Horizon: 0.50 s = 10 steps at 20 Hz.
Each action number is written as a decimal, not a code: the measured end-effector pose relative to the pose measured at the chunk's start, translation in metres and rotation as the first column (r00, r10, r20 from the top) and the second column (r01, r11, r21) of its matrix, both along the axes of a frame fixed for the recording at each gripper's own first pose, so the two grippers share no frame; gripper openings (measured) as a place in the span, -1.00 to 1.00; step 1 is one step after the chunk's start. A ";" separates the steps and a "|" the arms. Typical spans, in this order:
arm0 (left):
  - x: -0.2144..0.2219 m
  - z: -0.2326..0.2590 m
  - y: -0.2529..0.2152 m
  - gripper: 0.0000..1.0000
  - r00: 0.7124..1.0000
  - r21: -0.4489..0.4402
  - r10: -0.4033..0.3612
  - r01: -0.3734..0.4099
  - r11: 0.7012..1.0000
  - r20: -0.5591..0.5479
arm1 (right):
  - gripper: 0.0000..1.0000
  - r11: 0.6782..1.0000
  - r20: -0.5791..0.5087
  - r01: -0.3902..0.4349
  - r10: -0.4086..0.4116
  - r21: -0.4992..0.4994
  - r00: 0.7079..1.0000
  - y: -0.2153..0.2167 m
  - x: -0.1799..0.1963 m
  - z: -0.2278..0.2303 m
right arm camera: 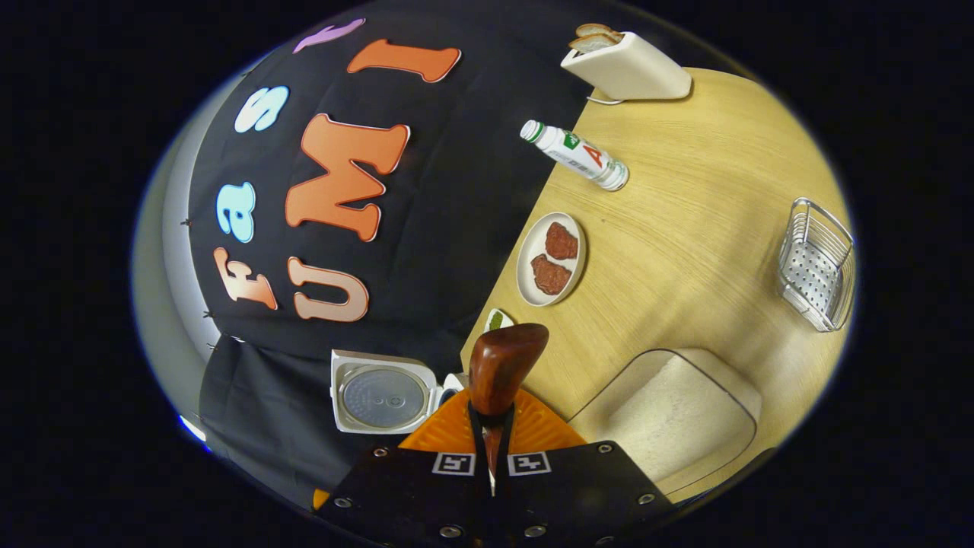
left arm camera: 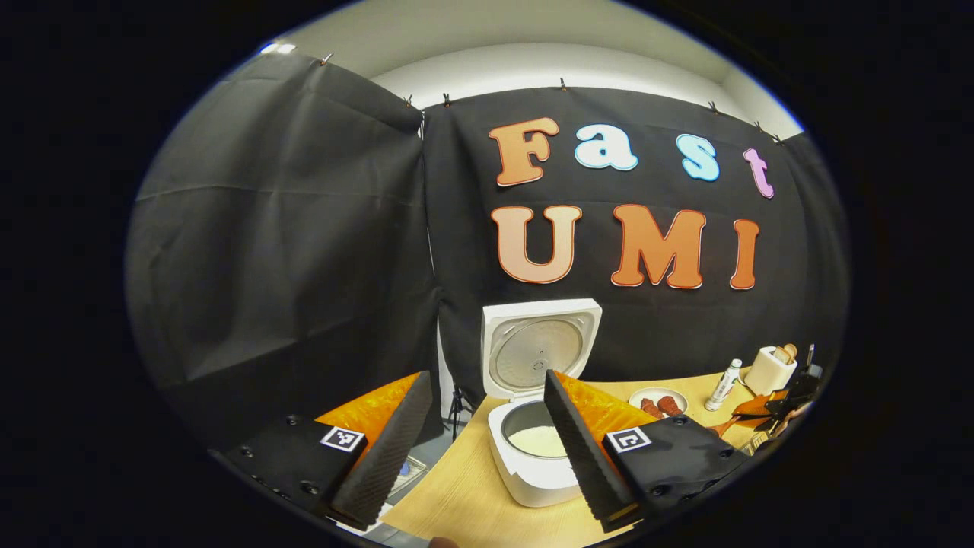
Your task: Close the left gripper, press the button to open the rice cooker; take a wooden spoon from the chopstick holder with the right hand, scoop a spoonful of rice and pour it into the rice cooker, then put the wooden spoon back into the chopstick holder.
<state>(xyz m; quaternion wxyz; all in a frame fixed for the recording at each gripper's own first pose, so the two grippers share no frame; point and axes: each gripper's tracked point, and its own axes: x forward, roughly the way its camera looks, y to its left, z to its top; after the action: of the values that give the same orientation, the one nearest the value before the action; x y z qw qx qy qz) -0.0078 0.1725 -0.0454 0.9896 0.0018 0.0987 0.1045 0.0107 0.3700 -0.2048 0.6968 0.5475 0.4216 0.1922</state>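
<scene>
The white rice cooker [left arm camera: 533, 472] stands on the wooden table with its lid [left arm camera: 539, 346] raised, and white rice lies in its pot [left arm camera: 536, 440]. My left gripper [left arm camera: 485, 377] hovers open in front of it, with nothing between its fingers. My right gripper [right arm camera: 491, 426] is shut on the handle of a dark wooden spoon [right arm camera: 502, 365], whose bowl sticks out past the fingertips. The cooker's lid [right arm camera: 380, 397] is to its left and a clear box of rice [right arm camera: 670, 418] to its right. A metal wire holder [right arm camera: 818, 262] stands farther off.
A plate [right arm camera: 529, 251] with two reddish pieces, a white bottle [right arm camera: 578, 156] and a white toaster [right arm camera: 624, 68] with bread line the table's back edge. In the left gripper view the table's left edge drops off just left of the cooker.
</scene>
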 end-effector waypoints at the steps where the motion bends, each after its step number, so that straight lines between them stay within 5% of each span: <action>1: 0.001 -0.001 -0.001 1.00 1.000 -0.001 -0.005 0.005 1.000 0.000 | -0.98 1.000 0.007 -0.006 0.006 0.005 1.000 0.006 0.003 0.005; 10: -0.002 -0.017 0.003 1.00 0.999 -0.023 -0.034 0.033 0.999 -0.032 | -0.97 0.996 0.081 -0.077 0.073 0.047 0.994 0.078 0.035 0.066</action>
<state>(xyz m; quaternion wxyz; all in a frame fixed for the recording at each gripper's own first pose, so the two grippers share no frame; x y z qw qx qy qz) -0.0095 0.1754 -0.0621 0.9894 -0.0058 0.1160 0.0869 0.0460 0.4484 -0.1386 0.6914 0.5405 0.4089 0.2503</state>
